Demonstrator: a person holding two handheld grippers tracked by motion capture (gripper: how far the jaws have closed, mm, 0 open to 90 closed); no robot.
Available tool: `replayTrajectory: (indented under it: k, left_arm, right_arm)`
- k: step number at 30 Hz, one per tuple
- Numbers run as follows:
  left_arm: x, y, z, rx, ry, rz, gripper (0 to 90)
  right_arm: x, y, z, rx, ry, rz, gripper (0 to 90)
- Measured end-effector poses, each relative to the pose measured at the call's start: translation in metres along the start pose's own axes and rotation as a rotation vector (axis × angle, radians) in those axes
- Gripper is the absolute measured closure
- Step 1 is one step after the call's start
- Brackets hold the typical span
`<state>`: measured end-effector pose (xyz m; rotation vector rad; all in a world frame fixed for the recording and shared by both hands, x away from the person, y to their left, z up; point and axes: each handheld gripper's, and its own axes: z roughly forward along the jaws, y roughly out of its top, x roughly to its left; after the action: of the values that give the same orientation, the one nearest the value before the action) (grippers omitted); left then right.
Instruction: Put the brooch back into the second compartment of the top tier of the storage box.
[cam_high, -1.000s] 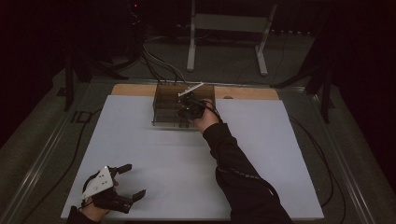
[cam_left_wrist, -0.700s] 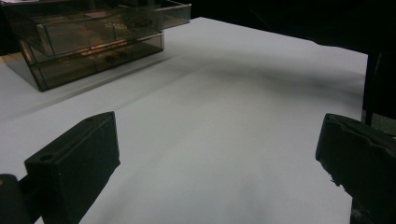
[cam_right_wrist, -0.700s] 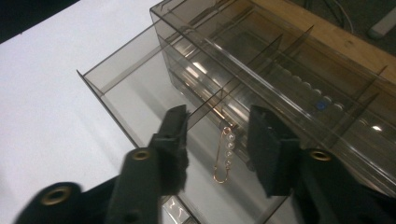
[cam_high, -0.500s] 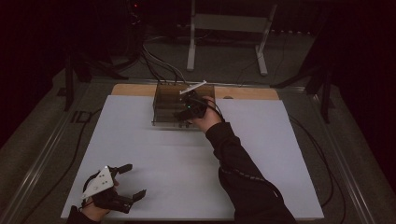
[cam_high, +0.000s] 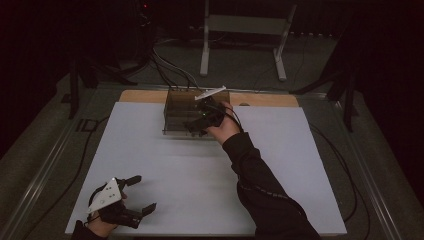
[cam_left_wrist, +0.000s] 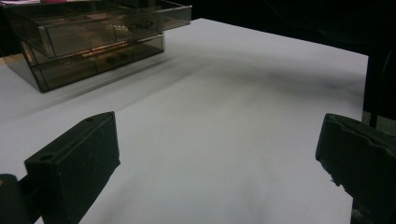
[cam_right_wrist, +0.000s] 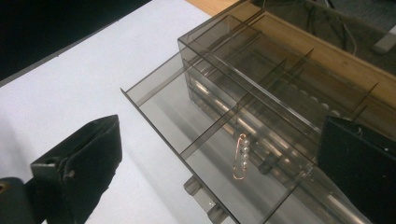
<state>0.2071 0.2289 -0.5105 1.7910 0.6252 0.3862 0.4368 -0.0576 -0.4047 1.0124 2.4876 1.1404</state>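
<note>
In the high view, one smoked clear drawer box (cam_high: 182, 112) is seen at the far edge of the white bench (cam_high: 165, 165). The right tongs (cam_high: 196, 127) are held over its near right corner. The left tongs (cam_high: 140, 195) are spread empty, well apart from the box, at the near left corner.

In the left gripper view, two drawers are counted in the box (cam_left_wrist: 93, 42), the upper one pulled out.

In the right gripper view, one pearl hairpin (cam_right_wrist: 241, 157) is seen lying in a compartment of the opened drawer (cam_right_wrist: 187, 126). The right tongs' jaws have just been opening and stand wide, with nothing gripped.
</note>
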Motion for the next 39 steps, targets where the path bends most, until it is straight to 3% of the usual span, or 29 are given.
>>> replayTrajectory:
  k: [6,22,28,39]
  left_arm:
    - [0.000,0.000,-0.001,-0.001,0.004,0.001,0.6]
    - [-0.001,0.000,0.000,0.003,0.002,0.006,0.6]
    - [-0.001,0.000,-0.001,-0.001,0.004,0.002,0.6]
    - [0.000,0.000,-0.001,0.002,0.003,0.003,0.6]
  right_arm:
    - [0.003,-0.002,-0.010,-0.053,0.029,-0.018,0.0]
    - [0.002,-0.012,-0.038,-0.130,0.016,-0.053,0.0]
    - [0.002,-0.025,-0.055,-0.172,0.028,-0.063,0.0]
    - [0.001,-0.055,-0.073,-0.197,0.001,-0.093,0.0]
